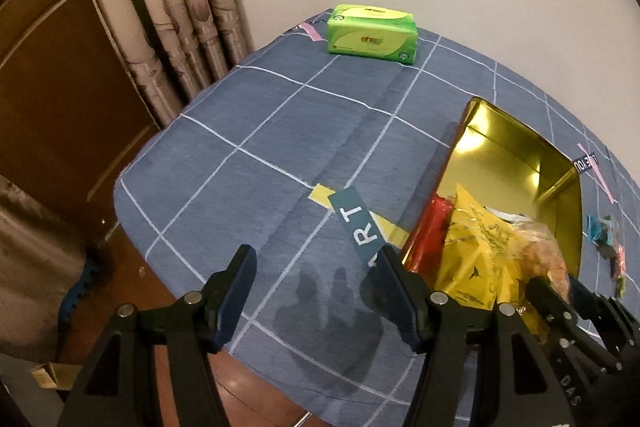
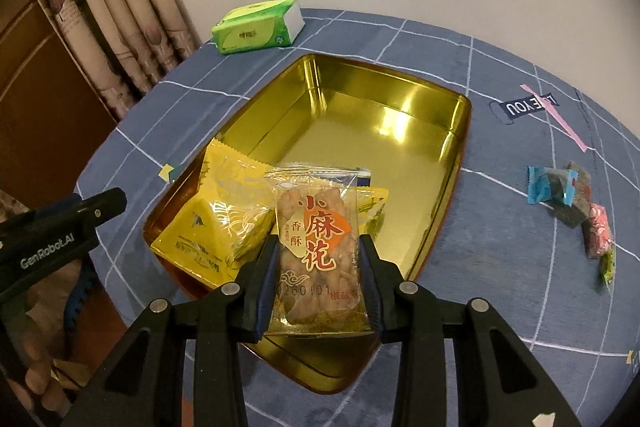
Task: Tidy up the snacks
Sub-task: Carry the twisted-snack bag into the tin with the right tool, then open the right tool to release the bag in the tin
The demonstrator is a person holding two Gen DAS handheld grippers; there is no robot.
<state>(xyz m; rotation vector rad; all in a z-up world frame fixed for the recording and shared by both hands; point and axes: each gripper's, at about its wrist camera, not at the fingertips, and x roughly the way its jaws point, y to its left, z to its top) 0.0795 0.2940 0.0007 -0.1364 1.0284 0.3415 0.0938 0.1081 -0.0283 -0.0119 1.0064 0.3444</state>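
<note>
My right gripper (image 2: 319, 247) is shut on a clear packet of fried dough twists (image 2: 316, 227) with red lettering, held over the near end of a gold tin tray (image 2: 360, 123). Yellow snack packets (image 2: 224, 211) lie in the tray's near left corner. In the left wrist view the tray (image 1: 516, 155) sits at the right with the yellow packets (image 1: 476, 243), a red packet (image 1: 430, 231) and the held dough twist packet (image 1: 540, 255). My left gripper (image 1: 316, 259) stands open over the blue checked cloth, nothing between its fingers, left of the tray.
A green tissue pack (image 2: 256, 27) lies at the table's far edge near the curtains. Several small wrapped sweets (image 2: 572, 203) lie on the cloth right of the tray. The round table's edge drops off at the left, by a wooden cabinet (image 1: 60, 107).
</note>
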